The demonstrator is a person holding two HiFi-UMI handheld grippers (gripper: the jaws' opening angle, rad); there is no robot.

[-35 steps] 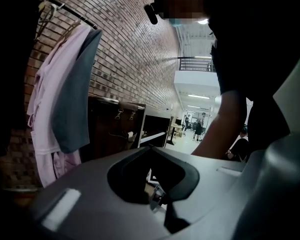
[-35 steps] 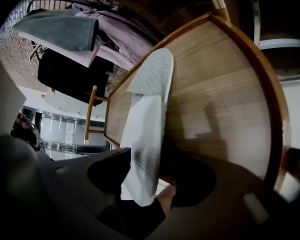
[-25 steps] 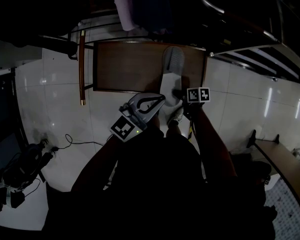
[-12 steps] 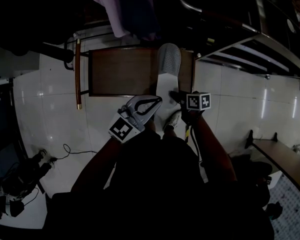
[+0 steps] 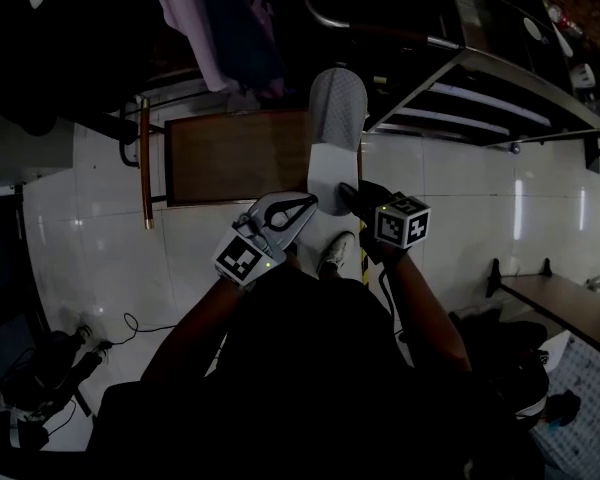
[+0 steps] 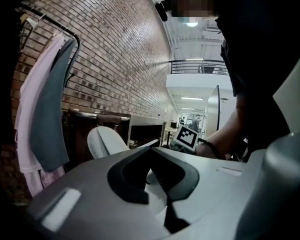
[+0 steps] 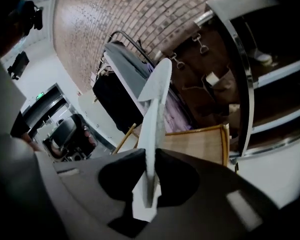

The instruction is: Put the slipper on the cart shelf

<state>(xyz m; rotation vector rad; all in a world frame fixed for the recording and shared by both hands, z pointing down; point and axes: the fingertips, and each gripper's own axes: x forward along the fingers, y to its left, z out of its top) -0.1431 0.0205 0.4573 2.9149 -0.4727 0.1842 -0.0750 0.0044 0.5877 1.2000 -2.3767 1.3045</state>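
Observation:
A white slipper with a grey toe [image 5: 335,138] hangs in the air, toe pointing away from me, between the wooden table and the metal cart shelves [image 5: 480,98]. My right gripper [image 5: 352,196] is shut on the slipper's heel. Its jaws have just been closing, and the sole [image 7: 155,104] stands edge-on between the pads. The right gripper view has the cart shelves [image 7: 275,74] at its right. My left gripper [image 5: 280,213] is shut on nothing, just left of the heel. In the left gripper view, the slipper [image 6: 102,141] shows beyond the left gripper [image 6: 152,151].
A low wooden table [image 5: 235,153] stands on the white tile floor, left of the slipper. Garments on a rack [image 5: 210,28] hang behind it. My shoe [image 5: 335,253] is below the grippers. A bench [image 5: 560,308] sits at the right, cables and gear [image 5: 40,378] at the lower left.
The right gripper has lifted the slipper from over the wooden table and carried it up and right, toward the cart shelves. The left gripper has risen a little beside it.

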